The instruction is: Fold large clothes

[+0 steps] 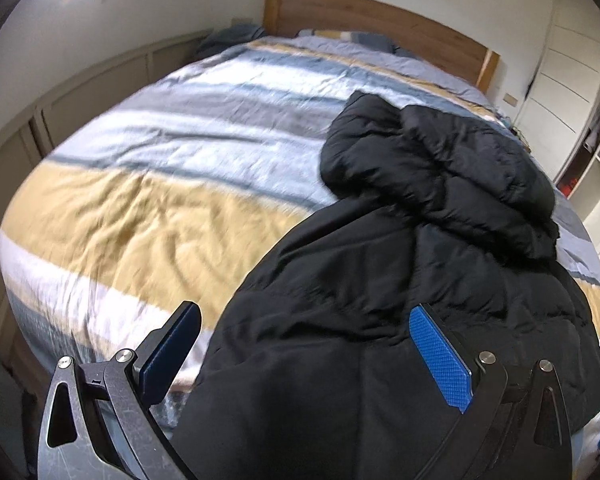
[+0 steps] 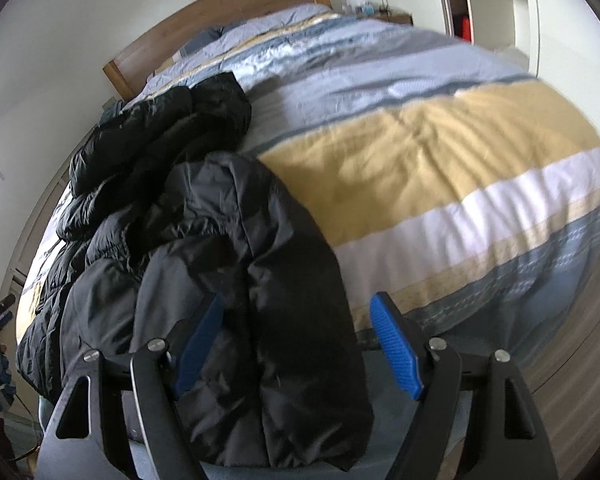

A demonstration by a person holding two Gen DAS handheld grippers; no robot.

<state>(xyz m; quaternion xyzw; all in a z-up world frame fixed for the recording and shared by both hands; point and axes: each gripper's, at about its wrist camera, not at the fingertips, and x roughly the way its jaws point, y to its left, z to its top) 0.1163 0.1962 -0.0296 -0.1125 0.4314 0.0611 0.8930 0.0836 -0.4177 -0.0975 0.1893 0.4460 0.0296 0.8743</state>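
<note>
Left wrist view: a black puffer jacket (image 1: 400, 280) lies crumpled on the near right part of a bed (image 1: 140, 208) covered by a striped duvet in yellow, white, grey and blue. Its lower edge hangs over the foot of the bed, up against the camera. The left gripper (image 1: 304, 356) has its jaws spread wide – the blue-padded finger (image 1: 440, 360) rests against the jacket cloth, the other finger stands apart over the duvet edge, so nothing is pinched. A wooden headboard (image 1: 364, 16) closes the far end, and low wall cupboards (image 1: 80, 92) run along the left side with doors shut.

Right wrist view: the same jacket sprawls along the left side of the bed, one thick fold drooping over the foot. That fold passes between the jaws of the right gripper (image 2: 296, 344), which stand wide; one pad is against the cloth, the other clear of it. An open wardrobe (image 2: 484, 0) stands far back – its contents are too small to tell
</note>
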